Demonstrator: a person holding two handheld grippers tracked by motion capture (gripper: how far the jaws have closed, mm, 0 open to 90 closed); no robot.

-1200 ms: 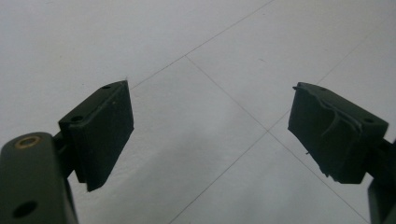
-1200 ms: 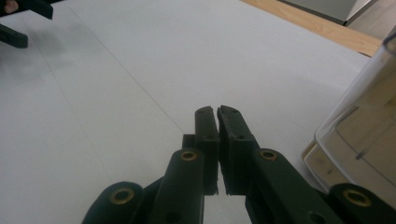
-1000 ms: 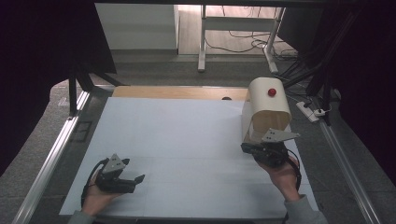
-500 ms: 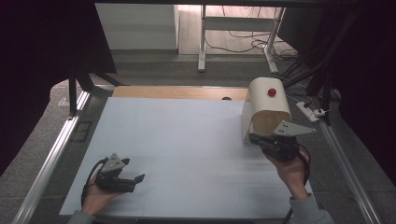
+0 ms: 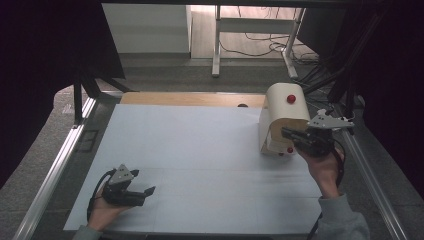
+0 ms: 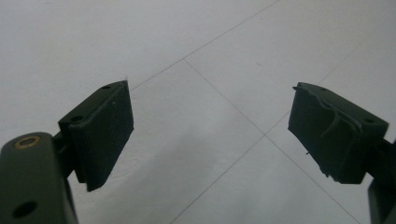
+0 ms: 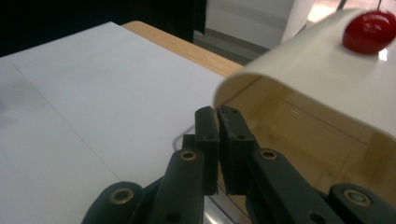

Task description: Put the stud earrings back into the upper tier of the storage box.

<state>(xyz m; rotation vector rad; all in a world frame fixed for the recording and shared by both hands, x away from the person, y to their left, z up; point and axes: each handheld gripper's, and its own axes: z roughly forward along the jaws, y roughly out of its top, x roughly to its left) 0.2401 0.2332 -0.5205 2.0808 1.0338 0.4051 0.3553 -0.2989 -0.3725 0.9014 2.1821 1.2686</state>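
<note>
A cream box with a rounded top [image 5: 280, 107] stands at the table's right side, a red knob [image 5: 291, 98] on its top. My right gripper [image 5: 286, 133] is held at the box's open front, pointing left. In the right gripper view its jaws are shut [image 7: 218, 121] with nothing visible between them, just under the curved cream lid [image 7: 317, 70] with the knob [image 7: 369, 25]. My left gripper [image 5: 149, 191] rests low at the near left of the white table top [image 5: 200, 145]. It is open [image 6: 210, 126] over the bare surface.
A second small red knob [image 5: 289, 149] sits at the box's lower front. A wooden strip [image 5: 190, 98] runs along the table's far edge. Metal rails [image 5: 60, 160] border both sides. Cables and a desk frame [image 5: 216, 45] lie on the floor beyond.
My right gripper has risen and moved right, from below the box's front to level with its opening. My left gripper has stayed still.
</note>
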